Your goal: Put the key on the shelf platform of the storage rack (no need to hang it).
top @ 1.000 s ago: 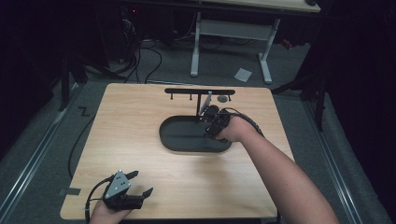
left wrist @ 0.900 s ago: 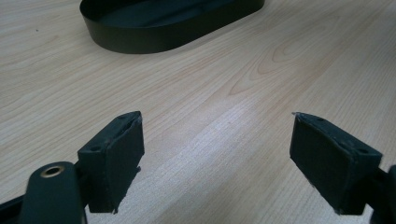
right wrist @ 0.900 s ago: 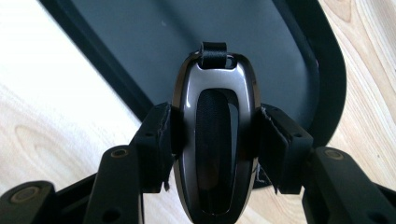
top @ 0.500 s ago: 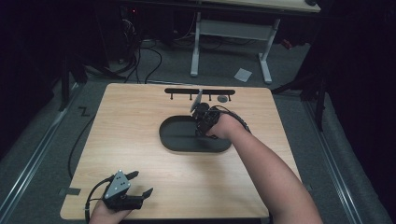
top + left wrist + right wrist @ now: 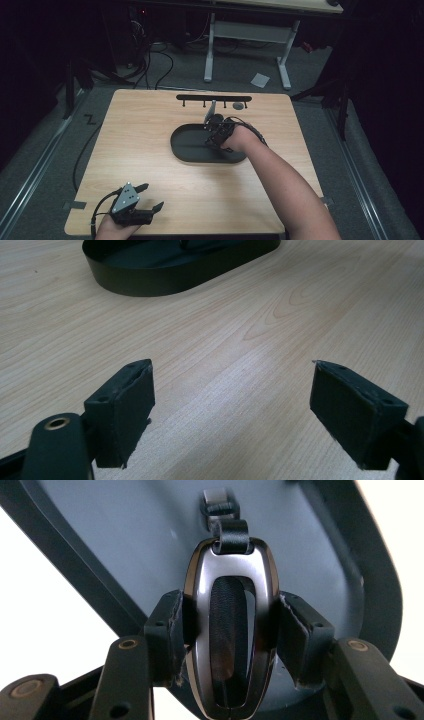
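Clamping a key fob [image 5: 230, 630] over the tray [image 5: 187, 150], right gripper [image 5: 216, 131]; left gripper [image 5: 150, 197], at seven o'clock, gaping wide.

Glossy oval key fob [image 5: 229, 630] with black leather inlay and strap, upright above the black oval tray [image 5: 125, 540]
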